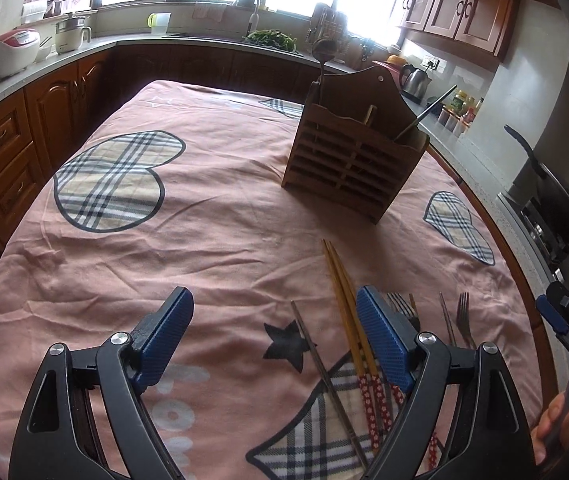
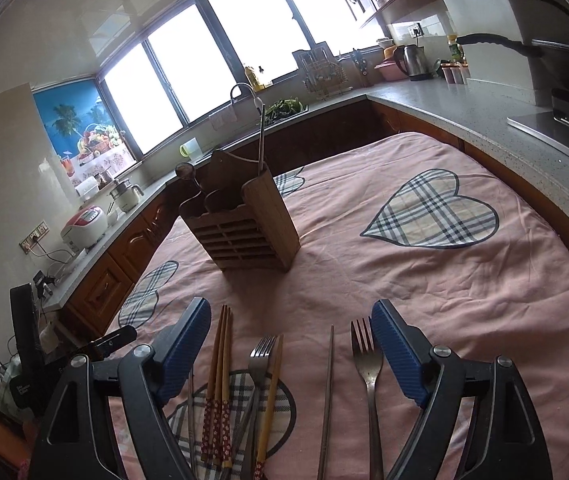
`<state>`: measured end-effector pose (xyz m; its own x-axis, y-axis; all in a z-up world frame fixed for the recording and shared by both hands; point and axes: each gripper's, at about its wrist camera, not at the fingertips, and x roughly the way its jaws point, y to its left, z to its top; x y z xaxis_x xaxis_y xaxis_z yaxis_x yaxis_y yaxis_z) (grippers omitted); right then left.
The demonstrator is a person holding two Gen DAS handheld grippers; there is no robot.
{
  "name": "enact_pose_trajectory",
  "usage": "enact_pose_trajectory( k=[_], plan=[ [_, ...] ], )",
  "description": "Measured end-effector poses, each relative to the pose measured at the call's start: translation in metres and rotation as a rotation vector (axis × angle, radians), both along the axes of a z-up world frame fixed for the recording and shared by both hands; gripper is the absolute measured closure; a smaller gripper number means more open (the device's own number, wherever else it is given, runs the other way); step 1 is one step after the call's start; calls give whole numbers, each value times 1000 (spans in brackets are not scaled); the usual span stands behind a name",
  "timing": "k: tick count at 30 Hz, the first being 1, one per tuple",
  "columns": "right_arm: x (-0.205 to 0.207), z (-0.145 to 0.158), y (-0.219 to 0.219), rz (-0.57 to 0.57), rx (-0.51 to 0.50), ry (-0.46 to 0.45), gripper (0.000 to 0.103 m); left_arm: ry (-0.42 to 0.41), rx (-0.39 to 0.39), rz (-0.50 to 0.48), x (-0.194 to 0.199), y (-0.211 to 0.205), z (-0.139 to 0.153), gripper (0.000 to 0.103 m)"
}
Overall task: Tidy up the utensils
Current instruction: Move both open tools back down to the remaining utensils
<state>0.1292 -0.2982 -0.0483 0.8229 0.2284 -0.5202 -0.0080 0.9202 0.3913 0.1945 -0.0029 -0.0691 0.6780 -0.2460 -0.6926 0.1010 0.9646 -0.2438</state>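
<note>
Both my tools hang above the pink-clothed bench, jaws spread wide, nothing between the pads. My left tool sits over the near edge; a pair of wooden chopsticks with red flowered handles runs along the inside of its right-hand pad, and a thin metal chopstick lies just to their left. My right tool frames the rest of the loose cutlery: the same wooden chopsticks near its left-hand pad, then a fork with a single wooden chopstick touching it, a lone metal chopstick, and a second fork just beside its right-hand pad. All lie flat, roughly parallel, tips pointing away from me. The wooden utensil holder stands upright mid-bench, well apart from them, with a ladle and a metal rod-like handle sticking out of its top.
</note>
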Motion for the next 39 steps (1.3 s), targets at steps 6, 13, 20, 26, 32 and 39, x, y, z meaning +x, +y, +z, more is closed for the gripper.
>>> enact_pose_trajectory(
  k=[6,13,20,26,32,39],
  plan=[
    [-12,-12,0,2,-9,26,19,19,9,-3,-8,-3,-9,17],
    [-11,-16,5,16,-28,35,21,39,26,-5,-9,-7,-14,17],
    [5,-26,18,60,-48,86,40,62,58,-8,-1,-9,-19,17],
    [24,-42,36,118,-74,156,64,99,91,-27,9,-16,-29,20],
    [45,-60,49,150,-89,219,78,134,103,-43,19,-22,-36,35],
    [70,-76,62,177,-118,279,81,182,119,-65,31,-28,-49,43]
  ],
)
